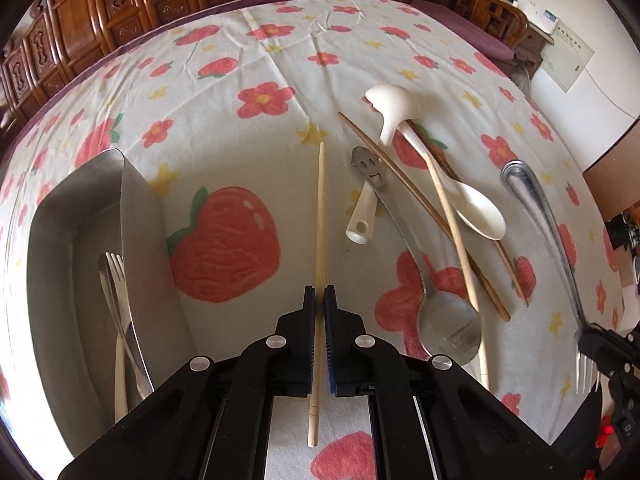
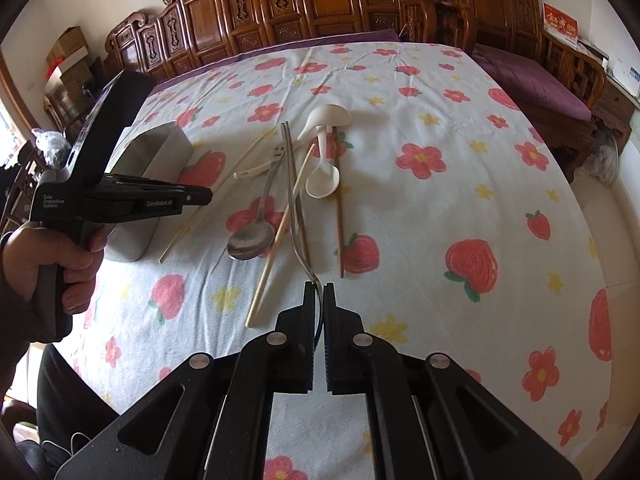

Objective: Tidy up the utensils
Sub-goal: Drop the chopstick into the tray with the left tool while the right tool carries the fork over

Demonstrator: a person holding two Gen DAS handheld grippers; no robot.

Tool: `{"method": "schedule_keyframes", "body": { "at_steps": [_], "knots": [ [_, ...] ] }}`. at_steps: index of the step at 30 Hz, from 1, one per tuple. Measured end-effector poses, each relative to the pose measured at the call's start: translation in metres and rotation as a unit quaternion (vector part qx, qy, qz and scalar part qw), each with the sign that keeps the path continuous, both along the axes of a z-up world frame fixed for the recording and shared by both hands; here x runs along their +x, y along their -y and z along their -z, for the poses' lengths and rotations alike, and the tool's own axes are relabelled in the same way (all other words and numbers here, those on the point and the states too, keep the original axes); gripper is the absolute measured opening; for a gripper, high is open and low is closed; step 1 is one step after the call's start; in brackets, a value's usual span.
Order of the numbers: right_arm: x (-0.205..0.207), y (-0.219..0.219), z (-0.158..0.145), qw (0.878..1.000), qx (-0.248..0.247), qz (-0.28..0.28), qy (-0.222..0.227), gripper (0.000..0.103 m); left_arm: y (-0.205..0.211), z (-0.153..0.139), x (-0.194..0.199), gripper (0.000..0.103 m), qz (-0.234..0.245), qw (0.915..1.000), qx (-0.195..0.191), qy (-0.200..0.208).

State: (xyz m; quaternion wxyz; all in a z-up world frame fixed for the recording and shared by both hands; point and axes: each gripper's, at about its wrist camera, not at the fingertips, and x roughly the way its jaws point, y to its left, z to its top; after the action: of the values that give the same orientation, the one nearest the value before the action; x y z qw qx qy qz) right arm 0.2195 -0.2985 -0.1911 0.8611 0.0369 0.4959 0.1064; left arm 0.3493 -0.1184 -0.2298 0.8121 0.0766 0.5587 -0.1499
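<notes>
My left gripper [image 1: 319,294] is shut on a pale chopstick [image 1: 321,208] that points forward above the cloth; it also shows in the right wrist view [image 2: 224,184]. My right gripper [image 2: 319,286] is shut on a metal fork [image 2: 291,200], held near its tines, handle pointing away; the fork shows at the right of the left wrist view [image 1: 548,224]. A steel tray [image 1: 60,240] at the left holds a fork [image 1: 120,300] and a white utensil. On the cloth lie a metal spoon [image 1: 448,328], a white ladle [image 1: 394,106], a white spoon [image 1: 480,208], brown chopsticks [image 1: 420,208] and another pale chopstick [image 1: 456,232].
The table carries a white cloth [image 2: 440,208] printed with strawberries and flowers. Carved wooden furniture [image 2: 320,4] stands behind it, and a purple-cushioned bench [image 2: 532,80] at the right. The hand holding my left gripper [image 2: 52,248] is at the left.
</notes>
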Motion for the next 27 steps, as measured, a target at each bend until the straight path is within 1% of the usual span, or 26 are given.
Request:
{"method": "schedule_keyframes", "body": {
  "at_steps": [5,10,14,23,27],
  "knots": [
    [-0.003,-0.005,-0.006,1.000,-0.002,-0.002,0.004,0.005,-0.005,-0.023,-0.007,0.004,-0.001,0.9997,-0.017,0.020],
    [0.001,-0.015,-0.015,1.000,0.002,-0.009,0.014,0.005,-0.021,-0.052,-0.023,0.004,-0.009,0.9982,-0.037,0.046],
    [0.007,-0.030,-0.022,1.000,0.007,-0.018,0.020,0.005,-0.037,-0.067,-0.036,0.004,-0.017,0.9969,-0.043,0.063],
    [0.019,-0.078,-0.038,0.998,0.015,-0.052,0.030,0.005,-0.087,-0.086,-0.048,0.004,-0.051,0.9931,-0.060,0.086],
    [0.023,-0.099,-0.040,0.997,0.014,-0.071,0.029,0.005,-0.107,-0.086,-0.045,0.004,-0.068,0.9917,-0.061,0.090]
  ]
}}
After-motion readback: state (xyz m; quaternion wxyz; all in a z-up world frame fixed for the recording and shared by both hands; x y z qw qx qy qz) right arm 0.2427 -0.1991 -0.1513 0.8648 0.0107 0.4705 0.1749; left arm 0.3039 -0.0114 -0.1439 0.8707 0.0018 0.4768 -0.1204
